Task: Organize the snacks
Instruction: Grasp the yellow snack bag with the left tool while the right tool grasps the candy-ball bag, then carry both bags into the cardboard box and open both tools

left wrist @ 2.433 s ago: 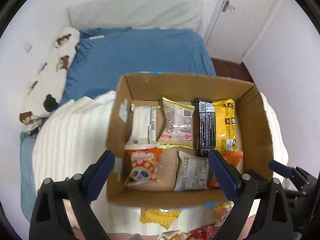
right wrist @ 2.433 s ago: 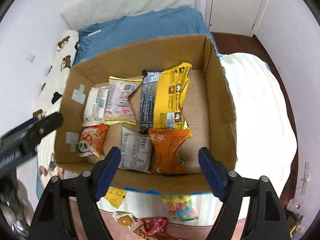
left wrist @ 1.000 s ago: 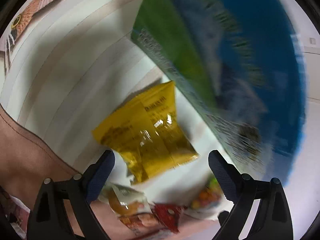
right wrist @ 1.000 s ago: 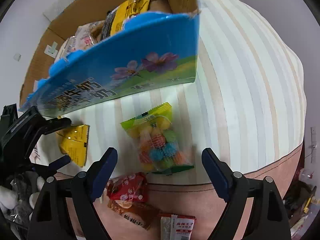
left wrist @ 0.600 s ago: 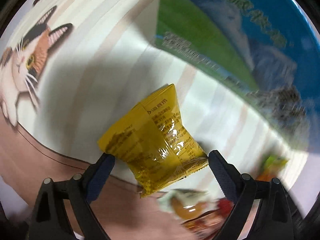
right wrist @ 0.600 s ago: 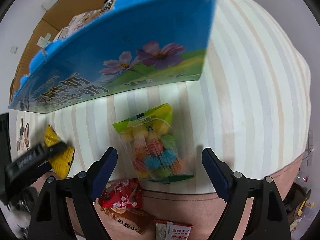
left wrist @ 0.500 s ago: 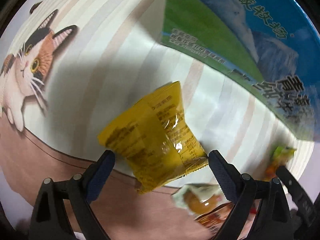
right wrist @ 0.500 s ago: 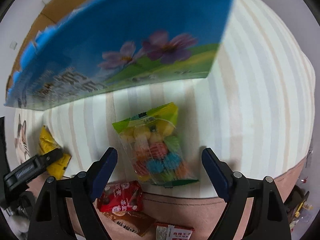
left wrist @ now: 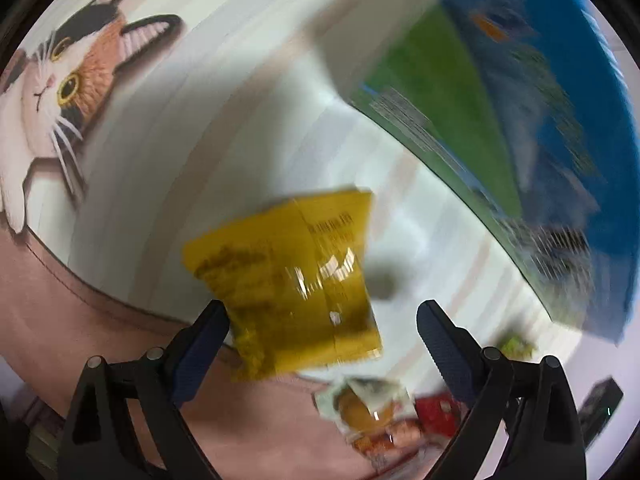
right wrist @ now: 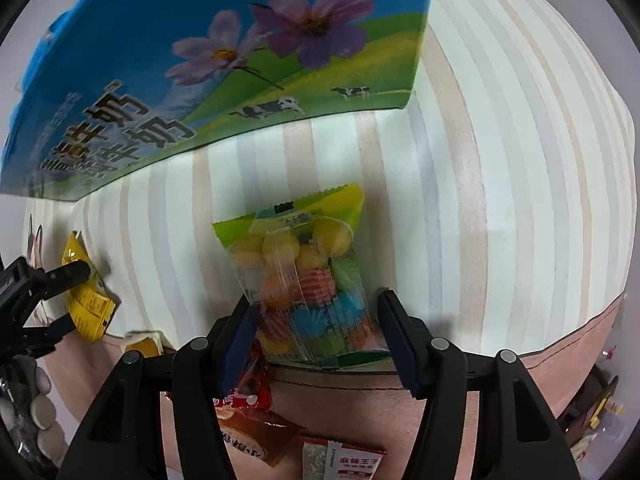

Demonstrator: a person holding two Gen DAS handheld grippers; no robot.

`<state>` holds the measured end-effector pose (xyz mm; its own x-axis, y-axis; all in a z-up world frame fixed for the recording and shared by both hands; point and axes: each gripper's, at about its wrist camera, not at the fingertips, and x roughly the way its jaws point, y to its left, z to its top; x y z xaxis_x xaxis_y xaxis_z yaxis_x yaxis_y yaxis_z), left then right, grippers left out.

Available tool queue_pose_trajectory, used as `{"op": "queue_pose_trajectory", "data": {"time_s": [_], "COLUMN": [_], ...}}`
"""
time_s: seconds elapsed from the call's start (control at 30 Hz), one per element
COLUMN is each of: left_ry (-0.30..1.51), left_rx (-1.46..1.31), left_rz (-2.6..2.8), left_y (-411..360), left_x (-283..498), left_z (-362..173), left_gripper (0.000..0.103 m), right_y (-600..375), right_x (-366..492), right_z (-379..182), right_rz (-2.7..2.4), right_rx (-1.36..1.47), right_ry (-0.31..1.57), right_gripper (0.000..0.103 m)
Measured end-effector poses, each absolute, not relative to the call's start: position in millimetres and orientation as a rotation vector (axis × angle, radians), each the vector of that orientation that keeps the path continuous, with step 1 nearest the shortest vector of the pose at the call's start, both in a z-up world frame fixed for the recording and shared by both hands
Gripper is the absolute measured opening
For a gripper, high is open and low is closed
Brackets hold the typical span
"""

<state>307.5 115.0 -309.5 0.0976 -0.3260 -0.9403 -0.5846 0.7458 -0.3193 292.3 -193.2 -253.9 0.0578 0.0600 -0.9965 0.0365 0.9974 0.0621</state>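
The blue box (right wrist: 224, 60) stands on the striped blanket (right wrist: 500, 160), and everything else lies on its near side. Just in front of the box's printed wall lies the candy bag (right wrist: 308, 276), long axis running away from the box, its yellow-green sealed top pointing toward the box and its bottom edge at the blanket's pink border. The right gripper (right wrist: 314, 330) has its jaws spread on either side of the bag's lower half, not pressing it as far as can be seen.

Further along the box's wall, toward the cat print (left wrist: 52, 92), lies the yellow packet (left wrist: 292, 280). In the blurred left wrist view its long axis runs roughly toward the box, one short edge pointing at it. The left gripper (left wrist: 322, 320) straddles the packet's near end with jaws spread wide; one finger (left wrist: 204, 340) looks to touch the packet's edge.

A red packet (right wrist: 244, 380) and a brown packet (right wrist: 256, 436) lie on the pink border, farther from the box than the candy bag.
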Motion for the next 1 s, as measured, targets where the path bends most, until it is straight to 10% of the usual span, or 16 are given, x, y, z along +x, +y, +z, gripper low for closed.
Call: {"op": "queue_pose_trajectory", "data": {"time_s": [0.1, 0.7, 1.0], "left_ry": [1.494, 1.519, 1.475], "left_rx": [-0.619, -0.151, -0.166], "left_rz": [0.229, 0.137, 0.145], "left_y": [108, 44, 54], "left_x": [313, 289, 270], "left_z": [-300, -314, -318], "left_gripper": [0.057, 0.059, 0.052], "right_y": [-198, -191, -177], "right_x": [290, 261, 246], "right_z": [-254, -274, -269], "right_rz": [0.025, 0.036, 0.020], "right_rx": [0.069, 0.079, 0.028], "right_ry": [1.509, 1.563, 1.480], "right_gripper": [0.062, 0.079, 0.053]}}
